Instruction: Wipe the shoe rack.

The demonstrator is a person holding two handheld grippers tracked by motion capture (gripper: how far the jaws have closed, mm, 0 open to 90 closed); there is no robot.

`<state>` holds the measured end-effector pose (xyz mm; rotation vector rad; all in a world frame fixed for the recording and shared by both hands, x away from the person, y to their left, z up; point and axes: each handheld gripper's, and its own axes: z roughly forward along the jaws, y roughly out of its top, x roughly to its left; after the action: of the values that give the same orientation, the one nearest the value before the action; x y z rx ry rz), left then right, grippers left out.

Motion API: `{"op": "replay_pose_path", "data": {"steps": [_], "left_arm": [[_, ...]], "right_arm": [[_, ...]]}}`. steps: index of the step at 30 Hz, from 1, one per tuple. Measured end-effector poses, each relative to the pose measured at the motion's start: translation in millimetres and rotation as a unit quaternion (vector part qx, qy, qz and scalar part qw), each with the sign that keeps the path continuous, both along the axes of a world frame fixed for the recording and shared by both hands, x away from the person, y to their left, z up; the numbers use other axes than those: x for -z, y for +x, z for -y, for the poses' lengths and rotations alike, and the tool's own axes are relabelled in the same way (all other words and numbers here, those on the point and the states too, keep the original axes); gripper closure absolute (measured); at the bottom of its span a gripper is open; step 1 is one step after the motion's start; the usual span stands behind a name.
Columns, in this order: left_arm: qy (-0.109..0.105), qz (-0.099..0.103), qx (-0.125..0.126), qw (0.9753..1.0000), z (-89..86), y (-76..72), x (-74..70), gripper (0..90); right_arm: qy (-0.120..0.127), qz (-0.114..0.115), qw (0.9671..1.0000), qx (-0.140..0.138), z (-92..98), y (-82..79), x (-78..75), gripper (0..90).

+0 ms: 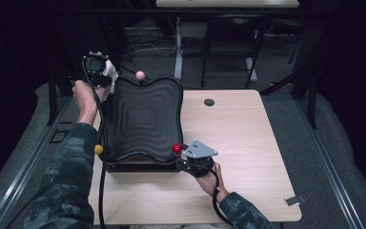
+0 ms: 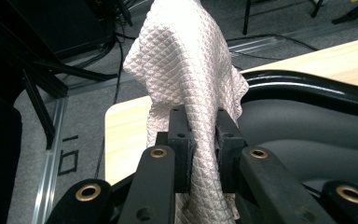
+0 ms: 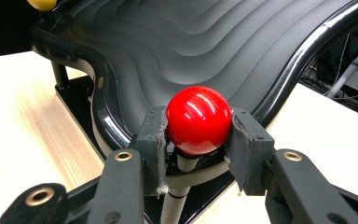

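A black wavy-surfaced tray stands on the wooden table, with ball knobs at its corners. My left gripper is at the tray's far left corner, shut on a white quilted cloth that drapes up over its jaws; the cloth shows as a white patch in the high view. My right gripper is at the tray's near right corner, shut on the red ball knob, which sits on a pale stem; the red knob shows just left of the gripper's grey plate.
A pink ball knob stands at the tray's far edge and a yellow one at its near left corner. The tray rests on a black base. A dark round cap sits in the table. Desk legs and cables lie beyond.
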<state>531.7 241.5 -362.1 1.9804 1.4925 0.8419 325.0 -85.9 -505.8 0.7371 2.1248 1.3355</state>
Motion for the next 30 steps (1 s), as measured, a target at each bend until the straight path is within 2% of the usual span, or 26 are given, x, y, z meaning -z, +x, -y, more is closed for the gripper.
{"op": "replay_pose_path", "data": {"steps": [13,17,20,21,27,30], "left_arm": [[-0.026,-0.026,-0.013,0.9992,-16.6,-7.4,2.6,80.5],[-0.019,-0.018,-0.005,0.9996,-18.4,-13.5,7.4,80.5],[-0.015,-0.022,0.0,0.9997,-18.5,-19.2,9.4,80.6],[-0.008,-0.021,0.001,0.9997,-18.3,-20.9,10.5,80.6],[-0.024,-0.023,0.004,0.9994,-22.0,-30.6,15.6,80.6],[-0.025,-0.02,0.008,0.9995,-22.6,-36.1,19.3,80.5]], "right_arm": [[-0.001,0.0,1.0,0.0,-0.1,-0.1,0.0,60.2],[0.0,0.001,1.0,0.0,-0.2,-0.1,0.0,60.2],[-0.001,0.001,1.0,0.001,-0.5,-0.4,0.0,60.2],[-0.001,0.001,1.0,0.001,-0.5,-0.4,-0.1,60.2],[-0.003,0.001,1.0,0.002,-0.7,-0.5,-0.2,60.2],[-0.004,0.003,1.0,0.002,-0.7,-0.4,-0.2,60.2]]}}
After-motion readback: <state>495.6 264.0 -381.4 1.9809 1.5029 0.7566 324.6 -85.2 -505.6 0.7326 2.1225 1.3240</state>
